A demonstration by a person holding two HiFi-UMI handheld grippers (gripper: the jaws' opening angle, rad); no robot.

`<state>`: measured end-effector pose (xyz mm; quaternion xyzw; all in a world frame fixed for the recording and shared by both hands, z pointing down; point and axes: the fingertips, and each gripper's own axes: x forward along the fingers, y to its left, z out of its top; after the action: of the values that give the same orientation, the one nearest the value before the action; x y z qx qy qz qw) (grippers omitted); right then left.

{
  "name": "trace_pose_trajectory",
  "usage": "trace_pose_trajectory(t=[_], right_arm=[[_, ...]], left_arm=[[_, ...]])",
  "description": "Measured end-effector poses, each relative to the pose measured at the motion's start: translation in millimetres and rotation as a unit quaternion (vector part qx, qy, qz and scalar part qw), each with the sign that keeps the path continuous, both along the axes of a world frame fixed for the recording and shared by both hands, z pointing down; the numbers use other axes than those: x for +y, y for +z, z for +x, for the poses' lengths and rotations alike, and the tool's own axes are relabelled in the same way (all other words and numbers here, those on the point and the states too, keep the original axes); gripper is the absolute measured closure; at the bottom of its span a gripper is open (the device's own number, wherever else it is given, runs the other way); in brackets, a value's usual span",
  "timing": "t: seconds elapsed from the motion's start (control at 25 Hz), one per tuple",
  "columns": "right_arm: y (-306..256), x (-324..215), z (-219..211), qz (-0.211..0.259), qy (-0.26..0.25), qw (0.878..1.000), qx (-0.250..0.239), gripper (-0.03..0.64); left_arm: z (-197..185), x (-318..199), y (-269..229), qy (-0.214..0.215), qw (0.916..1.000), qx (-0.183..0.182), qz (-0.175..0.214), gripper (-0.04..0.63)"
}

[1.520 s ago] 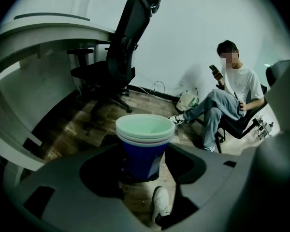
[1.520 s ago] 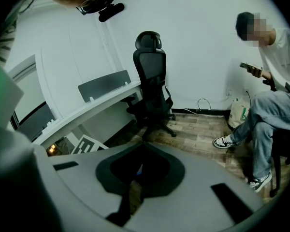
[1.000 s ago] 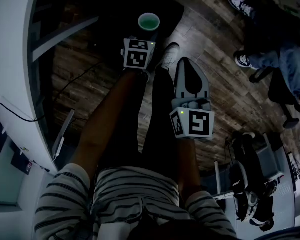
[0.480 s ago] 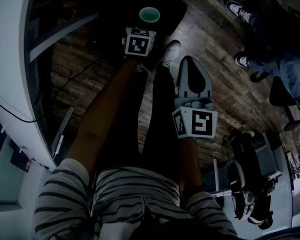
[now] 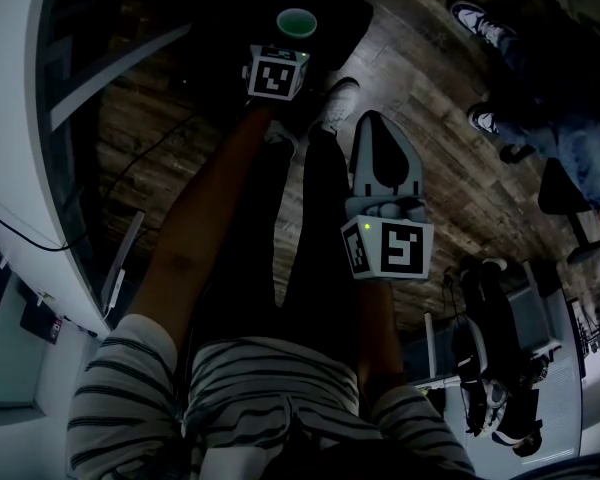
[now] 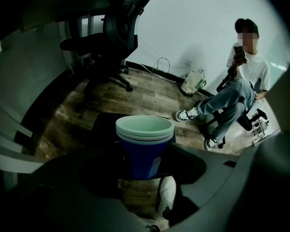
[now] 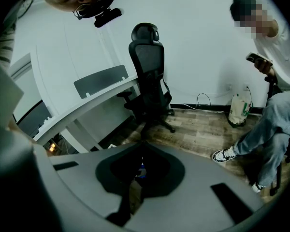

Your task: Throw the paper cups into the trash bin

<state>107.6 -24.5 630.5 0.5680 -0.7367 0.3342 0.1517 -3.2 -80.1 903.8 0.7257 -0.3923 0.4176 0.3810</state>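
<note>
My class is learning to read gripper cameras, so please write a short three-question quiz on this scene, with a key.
1. True or false: the right tongs grip a cup.
2. What stands between the left tongs? A) a stack of paper cups B) a bottle C) a plate
3. In the left gripper view, which piece of furniture stands at the upper left, beyond the cups?
Key: 1 false, they are shut and empty; 2 A; 3 a black office chair.
</note>
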Motion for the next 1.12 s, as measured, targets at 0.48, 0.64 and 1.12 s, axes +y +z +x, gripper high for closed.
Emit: trace_pose_trajectory(t=[0.48, 0.64, 1.12], right_arm=[[7.5, -1.6, -0.5, -0.007, -0.004, 1.0, 0.004, 0.601], [8.7, -2.6, -2.6, -0.008, -0.003, 1.0, 0.004, 0.601], [14.1, -0.5, -2.9, -0.014, -0.005, 1.0, 0.004, 0.601]], left_arm=[[-3.2, -7.3, 20.1, -0.005, 0.9995, -0.009, -0.031, 0.31], [-2.5, -7.8, 26.6, -0.006, 0.9991, -0.01, -0.042, 0.31], [-2.1, -0.8, 37.3, -0.018, 0.9976, -0.014, -0.065, 0.308]])
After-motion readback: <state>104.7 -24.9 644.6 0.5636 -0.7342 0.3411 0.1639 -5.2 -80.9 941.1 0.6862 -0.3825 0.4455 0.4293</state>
